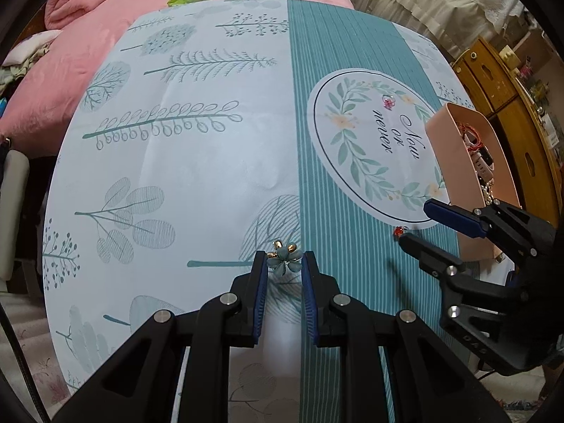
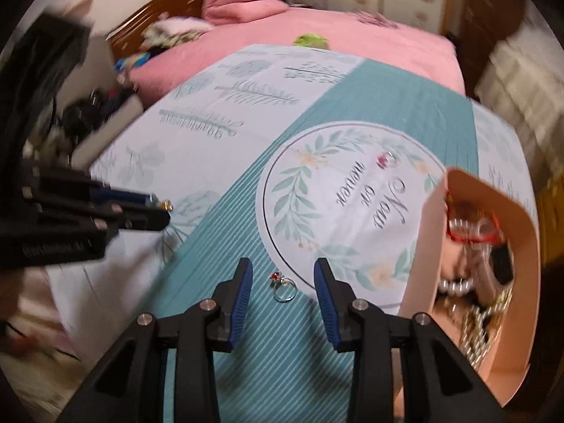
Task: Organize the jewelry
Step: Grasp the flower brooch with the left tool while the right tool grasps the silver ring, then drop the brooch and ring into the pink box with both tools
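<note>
Left tool grips a flower ring; right tool hangs wide over a red-stone ring beside the tray.

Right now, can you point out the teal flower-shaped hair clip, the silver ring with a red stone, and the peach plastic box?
teal flower-shaped hair clip [image 1: 283,262], left wrist view, petals.
silver ring with a red stone [image 2: 284,288], right wrist view, band.
peach plastic box [image 2: 428,243], right wrist view, near wall.
</note>
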